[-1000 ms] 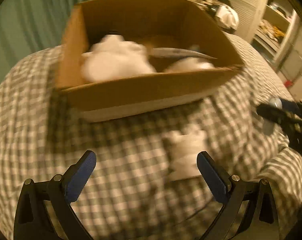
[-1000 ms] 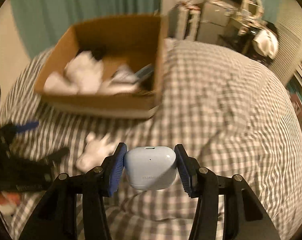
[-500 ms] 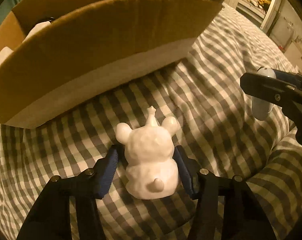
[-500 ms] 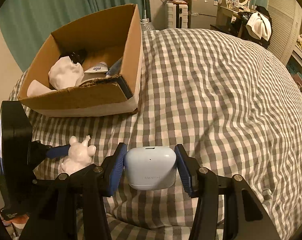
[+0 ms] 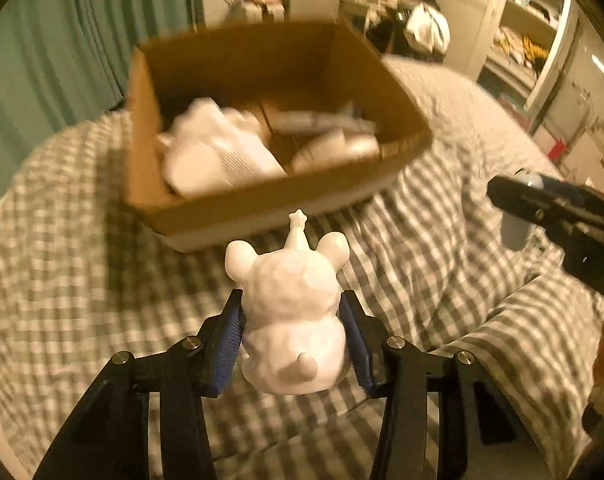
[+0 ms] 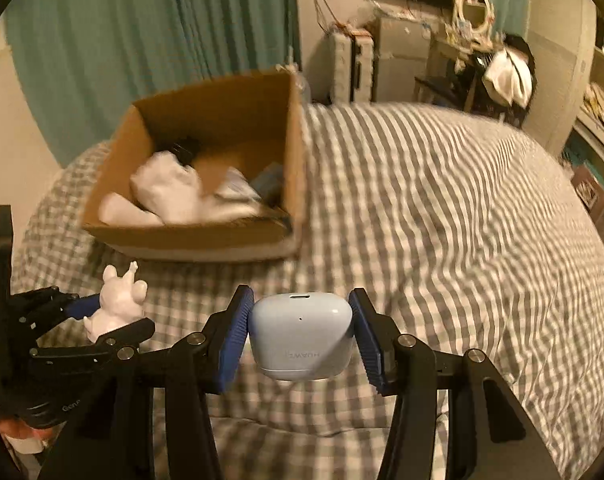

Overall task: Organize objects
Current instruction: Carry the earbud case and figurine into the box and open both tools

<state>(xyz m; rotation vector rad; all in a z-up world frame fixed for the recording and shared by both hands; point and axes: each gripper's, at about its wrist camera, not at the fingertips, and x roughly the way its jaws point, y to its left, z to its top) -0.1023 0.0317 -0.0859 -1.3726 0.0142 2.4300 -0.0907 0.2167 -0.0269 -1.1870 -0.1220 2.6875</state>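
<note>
My left gripper (image 5: 294, 336) is shut on a white animal figurine (image 5: 292, 312) with a star-tipped horn, held above the checked bedspread in front of the cardboard box (image 5: 333, 60). It also shows in the right wrist view (image 6: 118, 300), low at the left. My right gripper (image 6: 300, 340) is shut on a pale blue earbud case (image 6: 300, 336), held above the bed to the right of the box (image 6: 222, 240). The right gripper and case show at the right edge of the left wrist view (image 5: 517, 228). The box holds white cloth (image 5: 218, 156) and several other items.
The grey-and-white checked bedspread (image 6: 441, 220) covers the bed. Teal curtains (image 6: 150, 40) hang behind the box. A cluttered desk and shelves (image 6: 481, 60) stand beyond the far side of the bed.
My left gripper closed on the figurine and has lifted it off the bedspread, back from the box. My right gripper still holds the earbud case and has risen a little.
</note>
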